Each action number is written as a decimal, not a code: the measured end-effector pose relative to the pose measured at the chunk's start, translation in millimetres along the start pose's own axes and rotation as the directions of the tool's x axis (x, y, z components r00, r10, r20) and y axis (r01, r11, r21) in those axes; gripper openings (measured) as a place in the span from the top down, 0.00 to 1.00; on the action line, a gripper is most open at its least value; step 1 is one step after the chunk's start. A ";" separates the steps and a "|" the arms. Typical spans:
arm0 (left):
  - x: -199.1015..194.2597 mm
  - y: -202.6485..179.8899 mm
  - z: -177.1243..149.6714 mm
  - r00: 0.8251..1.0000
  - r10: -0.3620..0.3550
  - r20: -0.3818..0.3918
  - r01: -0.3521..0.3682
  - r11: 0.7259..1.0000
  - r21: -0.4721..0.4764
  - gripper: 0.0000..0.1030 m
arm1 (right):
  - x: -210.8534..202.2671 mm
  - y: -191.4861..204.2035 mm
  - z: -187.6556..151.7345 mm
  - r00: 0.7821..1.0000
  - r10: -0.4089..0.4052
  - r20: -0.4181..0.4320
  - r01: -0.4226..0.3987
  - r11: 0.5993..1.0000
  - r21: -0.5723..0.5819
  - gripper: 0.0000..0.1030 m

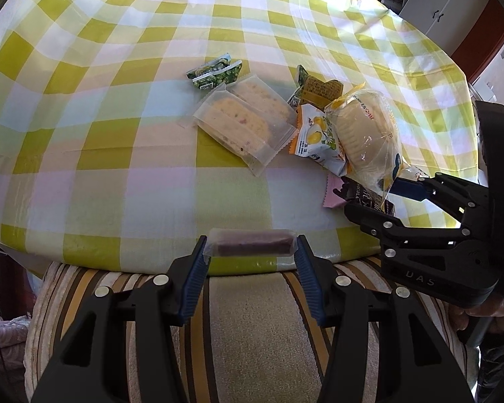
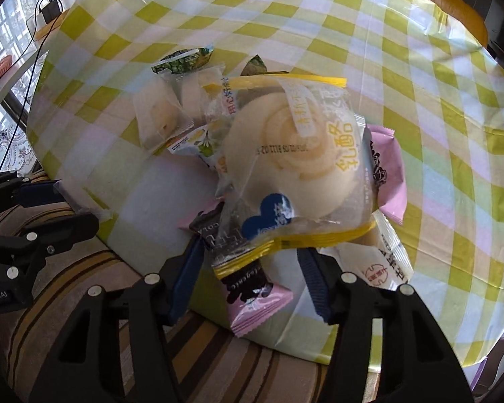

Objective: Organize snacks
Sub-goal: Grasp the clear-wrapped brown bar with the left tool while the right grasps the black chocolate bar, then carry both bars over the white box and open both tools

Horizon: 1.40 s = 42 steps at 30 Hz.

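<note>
Now I have a purple snack bar (image 1: 250, 243) pinched by its ends in my left gripper (image 1: 251, 256), held over the near edge of the checked surface (image 1: 117, 154). My right gripper (image 2: 252, 270) is at the bun packet (image 2: 295, 154) on the pile; its yellow seal lies between the half-spread jaws, though I cannot tell whether the pads actually press it. Sorting is mid-way. Next, I think, a firm grip on that seal before lifting, so neighbouring packets stay put.

green-checked tablecloth (image 1: 117, 67), pink wrapper (image 2: 262, 305)
</note>
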<state>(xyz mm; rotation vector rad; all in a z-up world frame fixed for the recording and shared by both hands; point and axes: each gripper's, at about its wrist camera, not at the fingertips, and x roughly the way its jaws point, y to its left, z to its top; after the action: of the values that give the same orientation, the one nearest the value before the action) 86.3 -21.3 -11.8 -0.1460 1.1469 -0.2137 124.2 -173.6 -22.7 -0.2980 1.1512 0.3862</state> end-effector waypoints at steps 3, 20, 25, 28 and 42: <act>-0.1 1.9 -0.3 1.000 -0.012 0.006 0.012 1.000 -0.007 0.52 | -0.2 5.6 -0.9 1.000 0.004 -0.016 -0.004 1.000 -0.005 0.56; -21.2 4.6 -1.0 0.993 -0.059 0.098 0.061 0.998 -0.019 0.52 | -35.9 9.7 -38.3 0.999 0.042 -0.001 -0.042 0.996 0.081 0.79; -29.2 2.8 -3.5 0.990 -0.073 0.120 0.076 0.997 -0.016 0.52 | -49.5 6.5 -47.2 0.998 0.051 0.019 -0.053 0.993 0.105 0.79; -33.3 2.5 -5.2 0.988 -0.083 0.132 0.086 0.996 -0.019 0.52 | -58.1 1.0 -51.1 0.995 0.093 0.041 -0.098 0.985 0.139 0.79; -39.2 -31.9 -9.6 0.980 -0.148 0.136 0.144 0.989 0.035 0.52 | -93.8 -40.1 -75.2 0.994 -0.002 0.112 -0.028 0.963 0.267 0.79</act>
<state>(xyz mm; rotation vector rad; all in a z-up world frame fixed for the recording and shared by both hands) 59.1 -42.7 26.2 -0.2197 0.9959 -0.3433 46.9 -254.6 36.6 -0.0312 1.0809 0.2507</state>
